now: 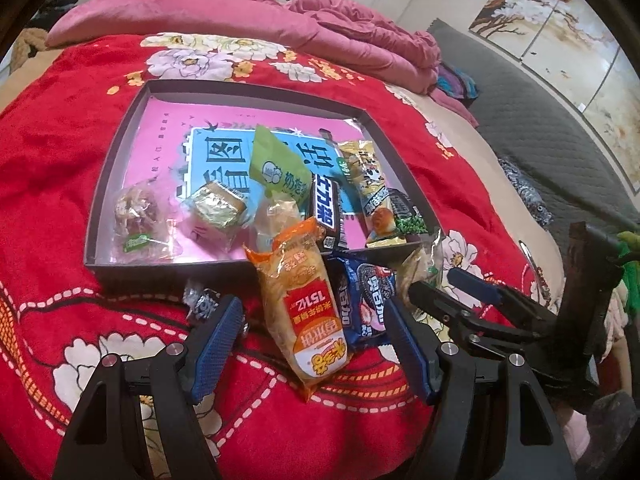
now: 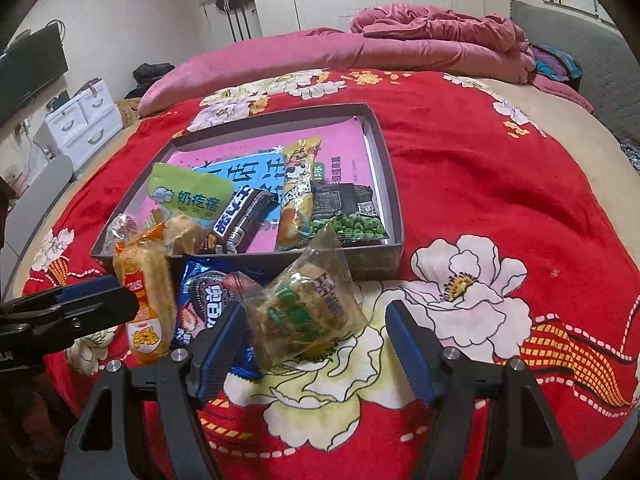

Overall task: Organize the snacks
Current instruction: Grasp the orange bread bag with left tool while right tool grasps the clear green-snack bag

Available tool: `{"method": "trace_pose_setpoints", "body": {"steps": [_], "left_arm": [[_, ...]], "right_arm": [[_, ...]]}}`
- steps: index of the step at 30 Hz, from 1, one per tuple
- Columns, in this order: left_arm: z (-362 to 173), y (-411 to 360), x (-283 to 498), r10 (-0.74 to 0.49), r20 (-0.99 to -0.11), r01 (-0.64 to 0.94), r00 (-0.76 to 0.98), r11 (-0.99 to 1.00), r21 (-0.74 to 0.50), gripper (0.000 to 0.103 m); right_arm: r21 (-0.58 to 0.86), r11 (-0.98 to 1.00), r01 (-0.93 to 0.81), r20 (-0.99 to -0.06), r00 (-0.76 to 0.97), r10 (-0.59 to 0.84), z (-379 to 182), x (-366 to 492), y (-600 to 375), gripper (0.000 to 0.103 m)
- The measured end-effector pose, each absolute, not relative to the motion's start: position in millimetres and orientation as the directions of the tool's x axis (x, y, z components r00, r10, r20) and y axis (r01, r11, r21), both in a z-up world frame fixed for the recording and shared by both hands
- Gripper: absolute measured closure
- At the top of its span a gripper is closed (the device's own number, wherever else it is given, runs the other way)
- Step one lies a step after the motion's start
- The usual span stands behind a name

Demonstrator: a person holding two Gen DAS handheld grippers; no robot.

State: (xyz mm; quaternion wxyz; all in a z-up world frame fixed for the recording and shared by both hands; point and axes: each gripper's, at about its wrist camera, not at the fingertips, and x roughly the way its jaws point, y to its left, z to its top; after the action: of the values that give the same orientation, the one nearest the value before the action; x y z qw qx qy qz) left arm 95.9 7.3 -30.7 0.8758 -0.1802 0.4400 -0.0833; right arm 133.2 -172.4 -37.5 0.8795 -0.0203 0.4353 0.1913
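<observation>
Snacks are split between two places: several packets already lie in the shallow grey box (image 1: 120, 184) on the red floral blanket (image 2: 500, 200), while three wait just outside its near wall. The orange rice-cracker pack (image 1: 308, 312) sits between the left gripper (image 1: 316, 340)'s spread jaws, nothing pinched yet. The clear crinkly packet (image 2: 304, 312) lies inside the right gripper (image 2: 316, 344)'s open jaws, and the blue Oreo pack (image 2: 200, 300) is tucked between the two. Everything overlaps, so a closing pad could catch the Oreo wrapper too, and the slick film may slip or crumple on that soft bedding.
</observation>
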Motion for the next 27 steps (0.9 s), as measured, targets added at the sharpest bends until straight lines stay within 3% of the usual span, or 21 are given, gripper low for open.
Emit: {"method": "trace_pose_setpoints", "body": {"steps": [6,15,22,27], "left_arm": [[-33.5,4.0,101.6,-0.318,-0.741,-0.013,0.591,0.915,-0.403,0.028],[-36.6,1.1,110.2,-0.302,-0.762,-0.061,0.573,0.911,-0.407,0.04],[-43.1,-7.3,115.0,-0.304,-0.779,-0.074,0.548,0.91,-0.408,0.05],[-51.1,-6.7,116.0,-0.321,-0.783,-0.075,0.533,0.904,-0.422,0.054]], "right_arm": [[0.133,0.925,-0.356,-0.781,0.537,0.319,-44.8,138.4,-170.8,0.031],[0.146,0.925,-0.35,-0.785,0.528,0.323,-53.6,144.3,-172.0,0.031],[0.158,0.91,-0.384,-0.784,0.512,0.352,-56.2,143.1,-169.0,0.047],[0.165,0.907,-0.388,-0.782,0.509,0.359,-55.9,141.2,-170.7,0.05]]}}
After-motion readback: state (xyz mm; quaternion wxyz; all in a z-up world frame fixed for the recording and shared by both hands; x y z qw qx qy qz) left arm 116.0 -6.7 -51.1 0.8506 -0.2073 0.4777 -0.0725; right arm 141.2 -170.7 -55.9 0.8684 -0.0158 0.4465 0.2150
